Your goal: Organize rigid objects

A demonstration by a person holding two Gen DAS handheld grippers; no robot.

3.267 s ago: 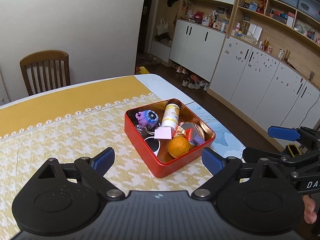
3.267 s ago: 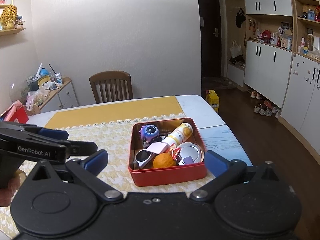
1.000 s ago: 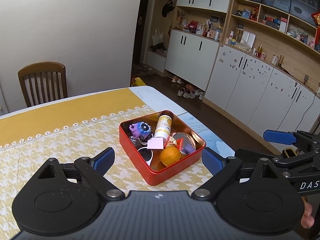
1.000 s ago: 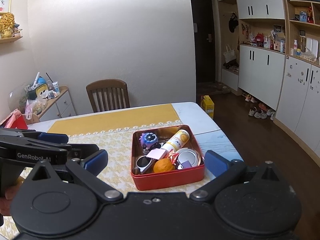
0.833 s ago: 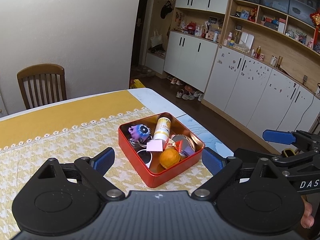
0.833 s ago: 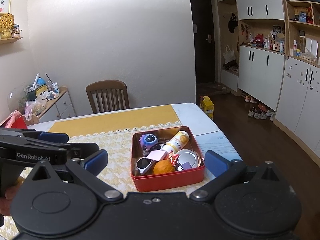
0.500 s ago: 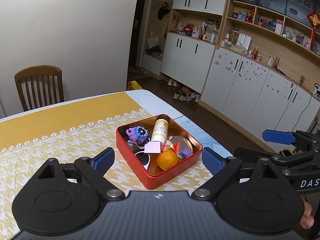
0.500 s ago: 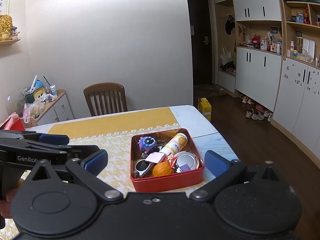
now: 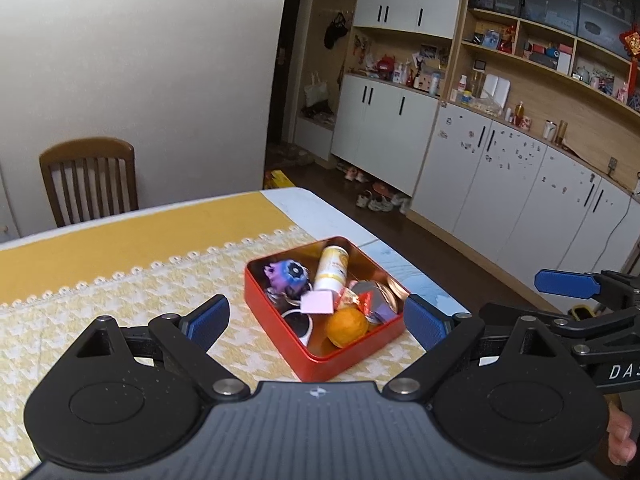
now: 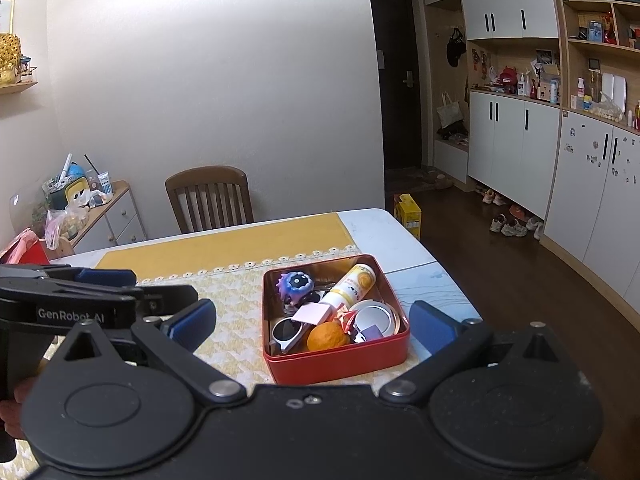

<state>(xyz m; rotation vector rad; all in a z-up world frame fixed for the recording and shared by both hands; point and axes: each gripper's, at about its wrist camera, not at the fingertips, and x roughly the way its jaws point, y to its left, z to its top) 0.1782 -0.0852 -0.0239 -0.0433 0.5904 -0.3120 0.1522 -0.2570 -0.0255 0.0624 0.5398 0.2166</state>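
A red tin (image 9: 320,354) sits on the yellow houndstooth tablecloth (image 9: 120,304) near the table's right-hand edge, where the cloth gives way to a pale tabletop (image 10: 424,276). It is packed with small things: a purple spiky toy (image 10: 296,283) at the back left, a yellow-and-white bottle (image 10: 352,283) lying on its side at the back, a pink square block (image 10: 312,314) resting on top in the middle, an orange (image 10: 327,336) at the front, a white-rimmed pair of sunglasses (image 10: 286,332) at the front left, and a round metal lid (image 10: 376,319) toward the right with a red wrapper (image 10: 347,317) just beside it (what lies underneath is too jumbled to tell). The left gripper (image 9: 316,320) hangs above the table short of the tin, its blue-padded fingers (image 9: 208,318) spread wide with nothing between them. The right gripper (image 10: 312,318) hovers likewise in front of the tin, fingers (image 10: 430,328) set well apart and empty. Each camera catches the other tool at the frame's side, held in a hand (image 9: 622,438). A wooden chair (image 10: 210,198) stands at the far side of the table against a plain wall, and white cabinets (image 9: 500,184) line the room on the right
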